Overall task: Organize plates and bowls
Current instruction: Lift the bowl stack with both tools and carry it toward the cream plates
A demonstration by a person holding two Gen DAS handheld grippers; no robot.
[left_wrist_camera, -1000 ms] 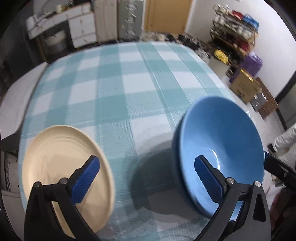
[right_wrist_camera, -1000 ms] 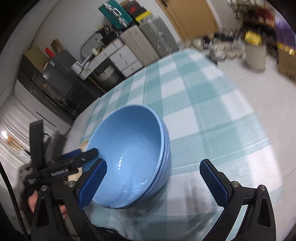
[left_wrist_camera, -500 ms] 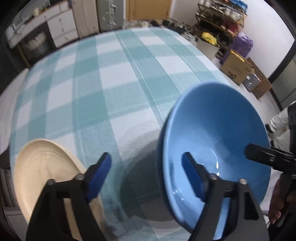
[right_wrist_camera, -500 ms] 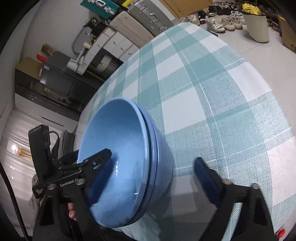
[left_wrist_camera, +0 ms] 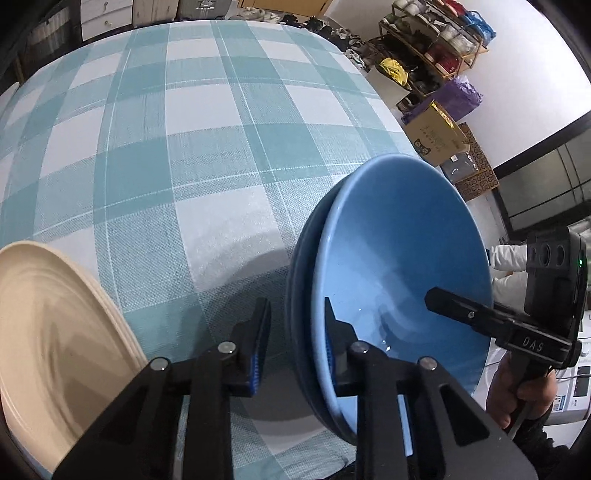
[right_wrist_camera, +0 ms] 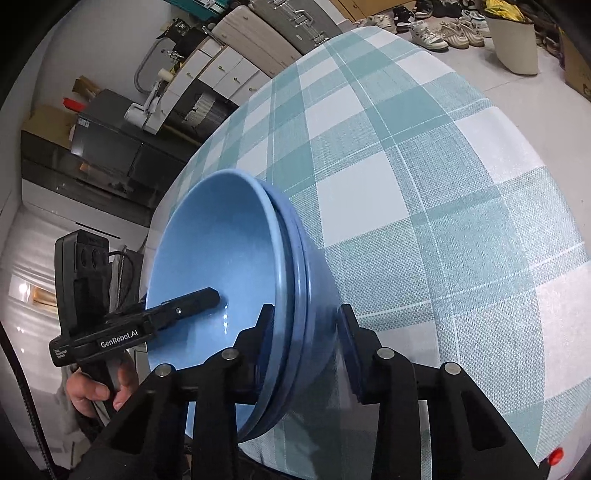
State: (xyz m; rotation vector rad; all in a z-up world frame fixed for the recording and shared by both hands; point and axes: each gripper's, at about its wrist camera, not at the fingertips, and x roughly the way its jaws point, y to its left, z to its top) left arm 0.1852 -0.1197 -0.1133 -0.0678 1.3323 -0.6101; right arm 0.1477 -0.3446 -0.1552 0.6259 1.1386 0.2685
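A stack of blue bowls [left_wrist_camera: 399,266] sits near the front edge of the checked table [left_wrist_camera: 207,140]. My left gripper [left_wrist_camera: 293,339] is shut on the stack's left rim, one finger inside, one outside. My right gripper [right_wrist_camera: 304,339] is shut on the stack [right_wrist_camera: 221,258] at its right rim the same way. Each gripper's inner finger shows inside the bowl in the other's view. A cream plate [left_wrist_camera: 48,339] lies at the left, beside the left gripper.
The teal and white tablecloth [right_wrist_camera: 424,184] stretches away behind the bowls. Off the table are shelves and boxes [left_wrist_camera: 436,125] at the right, cabinets [right_wrist_camera: 229,70] at the back, and shoes on the floor [right_wrist_camera: 443,26].
Both grippers moved in from wide open and closed on opposite rims of the blue bowl stack. The bowls now fill more of both views.
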